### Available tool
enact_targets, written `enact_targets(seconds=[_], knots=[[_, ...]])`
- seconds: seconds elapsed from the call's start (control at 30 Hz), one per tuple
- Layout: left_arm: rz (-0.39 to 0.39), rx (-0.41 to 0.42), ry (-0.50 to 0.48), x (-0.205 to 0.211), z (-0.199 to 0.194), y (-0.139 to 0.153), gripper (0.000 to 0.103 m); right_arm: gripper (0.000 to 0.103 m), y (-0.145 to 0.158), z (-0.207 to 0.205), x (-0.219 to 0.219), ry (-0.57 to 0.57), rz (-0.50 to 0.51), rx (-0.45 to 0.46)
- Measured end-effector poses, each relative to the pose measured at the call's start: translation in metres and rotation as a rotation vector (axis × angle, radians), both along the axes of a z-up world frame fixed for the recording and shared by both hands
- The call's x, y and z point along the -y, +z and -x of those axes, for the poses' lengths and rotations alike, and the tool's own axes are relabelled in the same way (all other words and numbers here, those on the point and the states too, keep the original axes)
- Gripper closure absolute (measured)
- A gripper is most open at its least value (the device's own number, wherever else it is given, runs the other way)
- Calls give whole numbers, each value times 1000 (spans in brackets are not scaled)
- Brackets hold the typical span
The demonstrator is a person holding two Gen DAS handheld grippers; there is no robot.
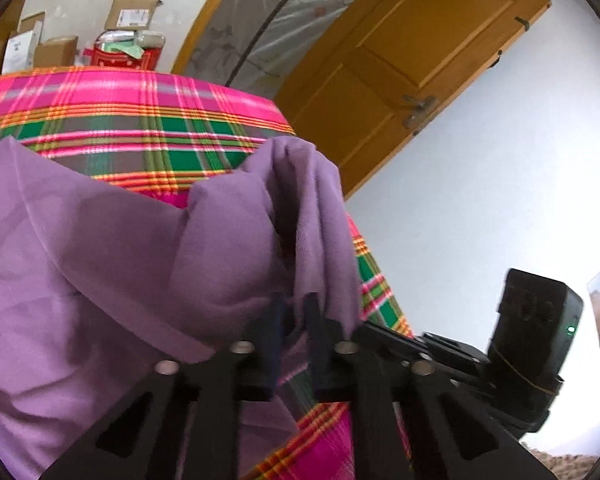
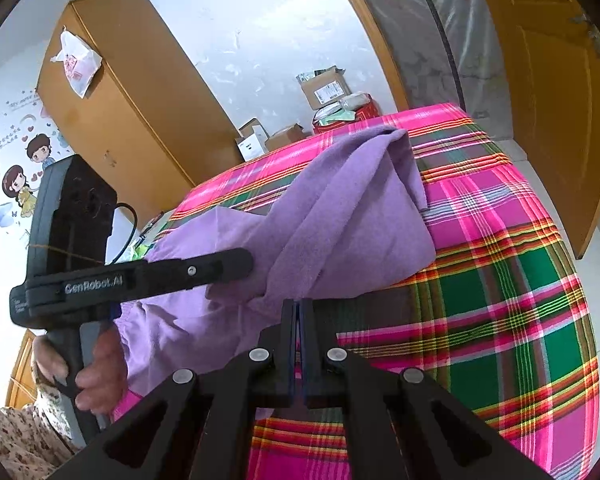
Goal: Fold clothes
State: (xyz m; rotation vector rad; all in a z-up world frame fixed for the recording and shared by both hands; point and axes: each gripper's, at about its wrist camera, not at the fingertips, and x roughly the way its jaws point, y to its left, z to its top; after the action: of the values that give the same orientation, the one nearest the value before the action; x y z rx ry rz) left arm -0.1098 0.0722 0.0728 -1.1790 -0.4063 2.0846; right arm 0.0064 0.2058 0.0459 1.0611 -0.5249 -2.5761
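Note:
A purple garment [image 1: 100,260] lies bunched on a bed with a pink and green plaid cover [image 1: 140,120]. My left gripper [image 1: 294,308] is shut on a raised fold of it, and cloth drapes over both fingertips. In the right wrist view the same gripper [image 2: 246,260] reaches in from the left, held by a hand [image 2: 100,368], with its tip buried in the purple garment [image 2: 340,208]. My right gripper [image 2: 297,304] is shut, and the garment's lower edge is pinched at its tips just above the plaid cover [image 2: 500,300]. Its black body [image 1: 536,320] shows at the right of the left wrist view.
Cardboard boxes [image 2: 324,88] and a red box [image 1: 120,56] are stacked past the bed's far end. A wooden wardrobe [image 2: 132,100] stands at the left, and an open wooden door [image 1: 400,60] at the right. The bed's edge drops off to the right of the garment.

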Motion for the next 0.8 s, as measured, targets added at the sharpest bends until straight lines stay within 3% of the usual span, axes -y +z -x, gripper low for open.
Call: enact_targets(seconds=[0.37,0.53,0.7,0.8], knots=[[1,-39,55,5,13,13,100,102,-2,-15,-17,-31,25,-10],[-21,-17,4,-2,6,14,100,102,-3,-23,-26,-44,39,-11],[-17,-27,-48,-12,-6,16,78,102,-3,-25,-24,-40,46,-11],[-20,-27,-76,-17,-10,15,73,102,-3,-25,-24,-37,46,-14]])
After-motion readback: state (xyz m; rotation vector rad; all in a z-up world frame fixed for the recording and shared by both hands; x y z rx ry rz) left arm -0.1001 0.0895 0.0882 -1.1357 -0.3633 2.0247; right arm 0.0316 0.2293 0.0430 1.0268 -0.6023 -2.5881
